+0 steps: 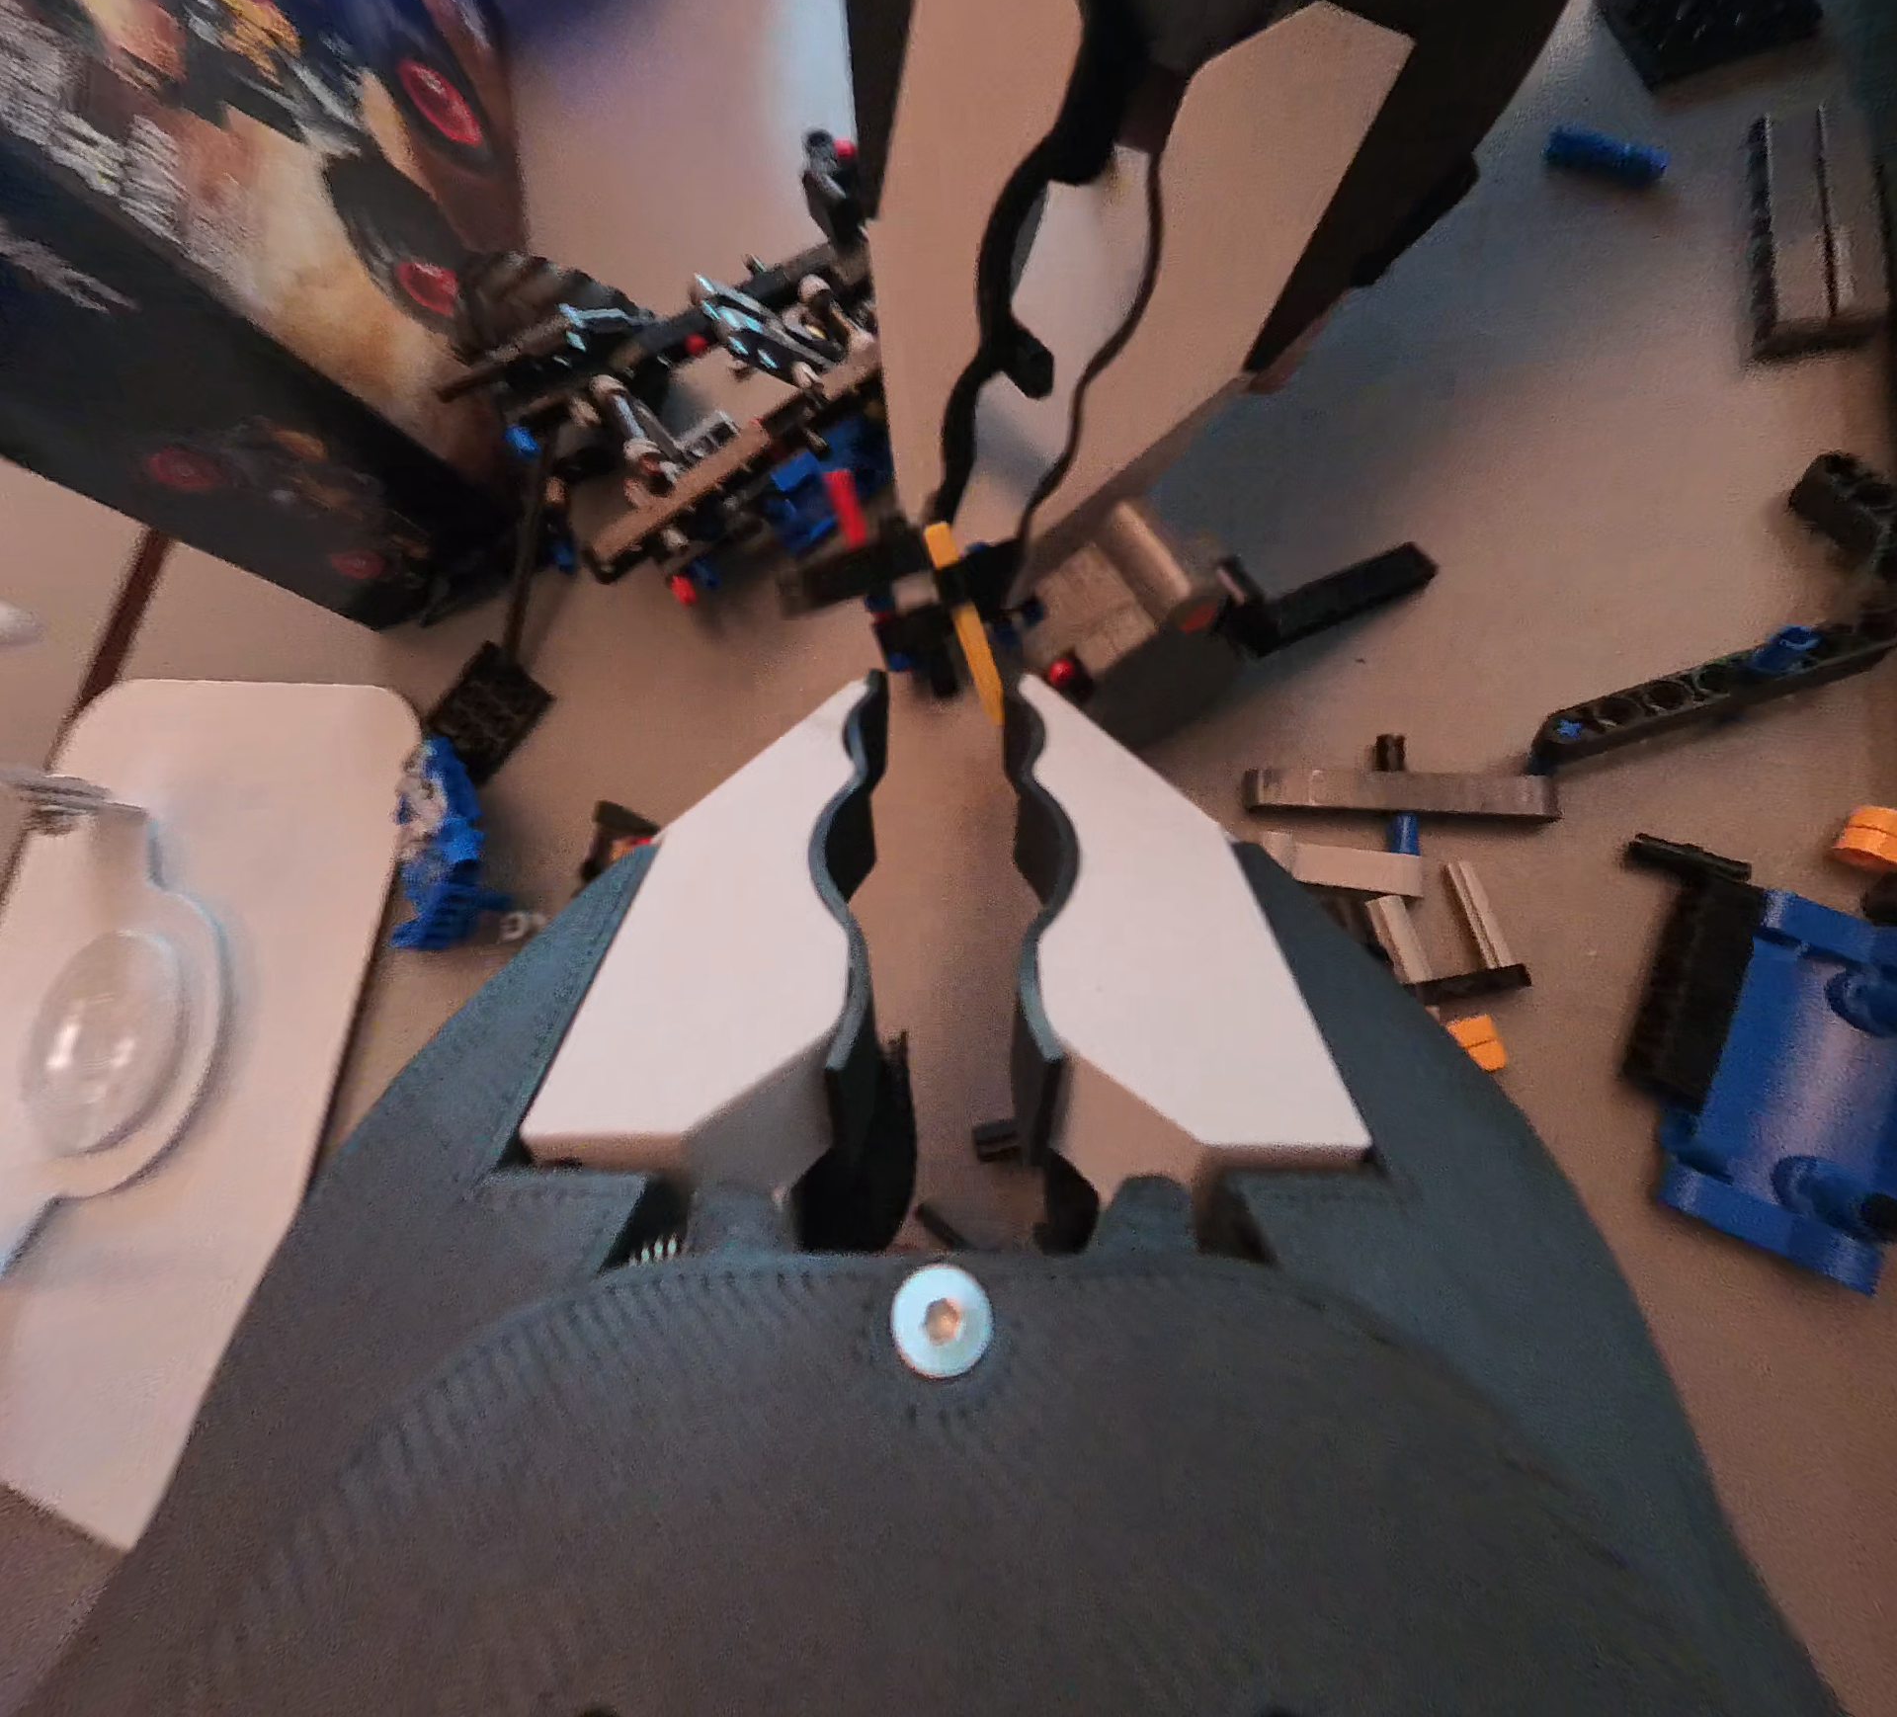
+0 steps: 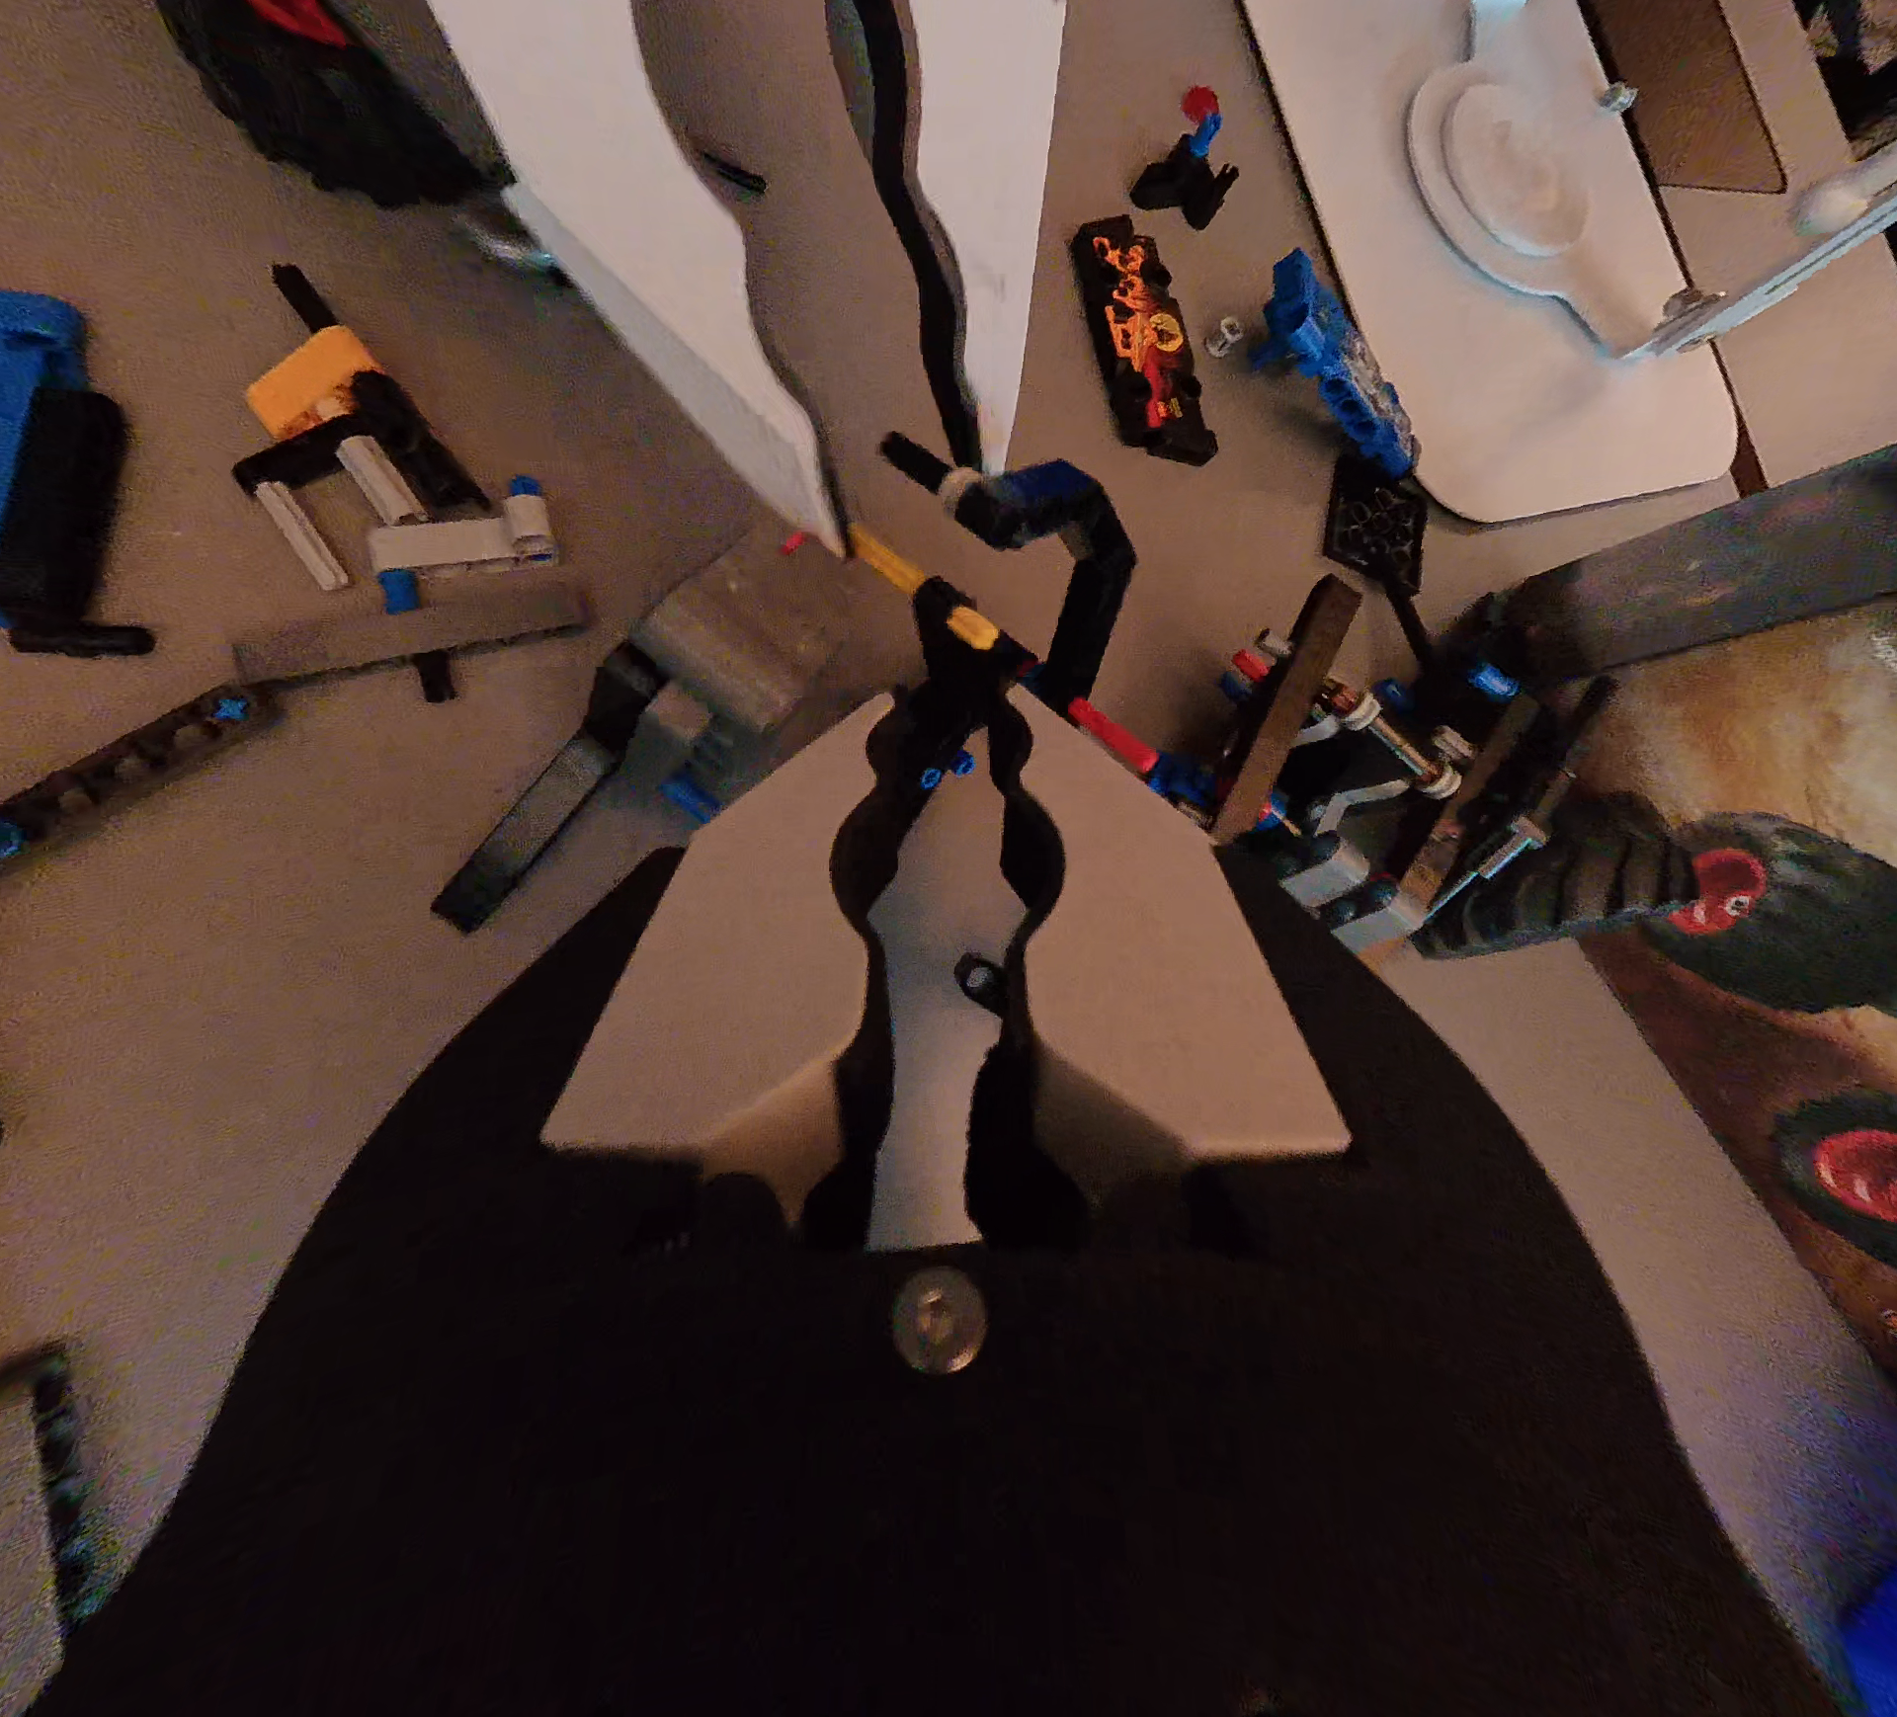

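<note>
Your right gripper (image 2: 942,723) is clamped on a small black brick assembly (image 2: 1037,559), held above the middle of the table (image 2: 616,847). A yellow rod (image 2: 914,585) runs through that assembly; in the right wrist view its long axis slants from upper left to lower right, with one end touching a tip of your left gripper (image 1: 950,693). In the left wrist view the rod (image 1: 970,621) points nearly straight at the camera's gap, and your left fingers sit narrowly apart just short of it; whether they grip it is hard to make out. Behind, a half-built black frame (image 1: 698,416) stands against a printed box (image 1: 236,179), both blurred. Loose bricks lie toward the table's right edge.
</note>
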